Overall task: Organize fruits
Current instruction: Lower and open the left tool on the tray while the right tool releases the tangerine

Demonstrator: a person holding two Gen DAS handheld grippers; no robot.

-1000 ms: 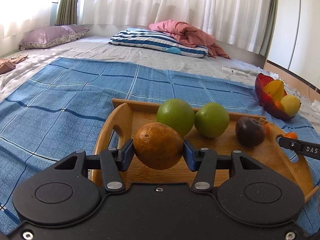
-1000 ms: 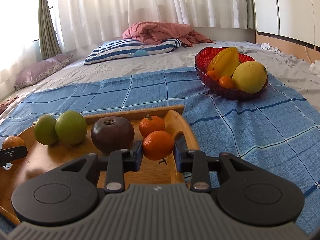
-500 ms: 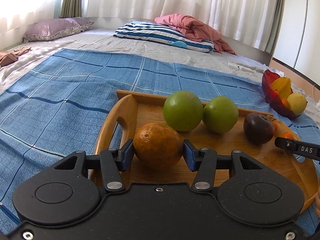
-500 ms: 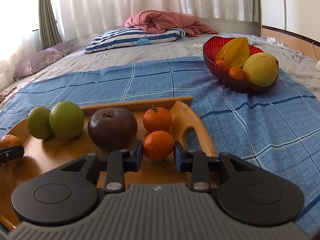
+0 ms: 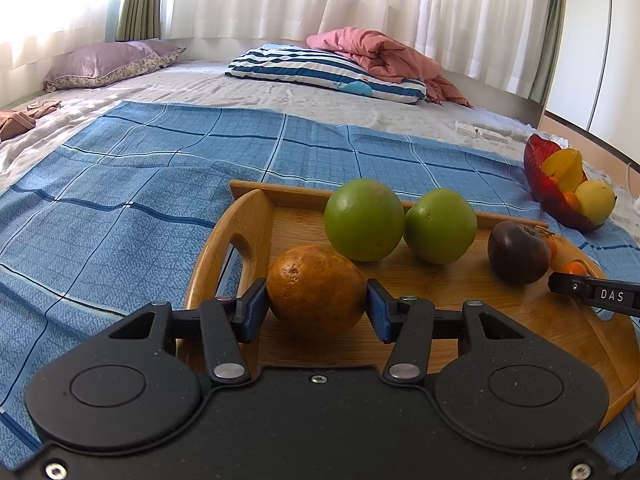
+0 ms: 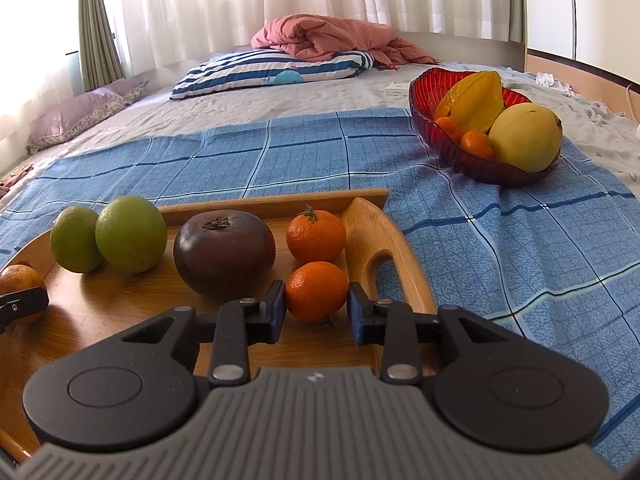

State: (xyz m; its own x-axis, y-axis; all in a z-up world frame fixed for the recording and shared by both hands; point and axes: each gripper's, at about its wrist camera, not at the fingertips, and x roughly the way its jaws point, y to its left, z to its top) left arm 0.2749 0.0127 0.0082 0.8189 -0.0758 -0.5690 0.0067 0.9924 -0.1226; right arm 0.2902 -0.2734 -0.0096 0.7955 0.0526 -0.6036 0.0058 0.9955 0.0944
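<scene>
Fruits | left claw (image 5: 316, 306) clamps rough, dimpled orange (image 5: 316, 290) | right claw (image 6: 316, 312) seemingly clamps smooth round mandarin (image 6: 316, 290)

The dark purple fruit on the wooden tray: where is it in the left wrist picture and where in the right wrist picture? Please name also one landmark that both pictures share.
Left wrist view: the dark purple fruit sits right of centre on the wooden tray, right of the two green fruits.
Right wrist view: the dark purple fruit sits left of centre, just beyond the right gripper.
Shared landmark: the red bowl of fruit on the blue blanket.
</scene>
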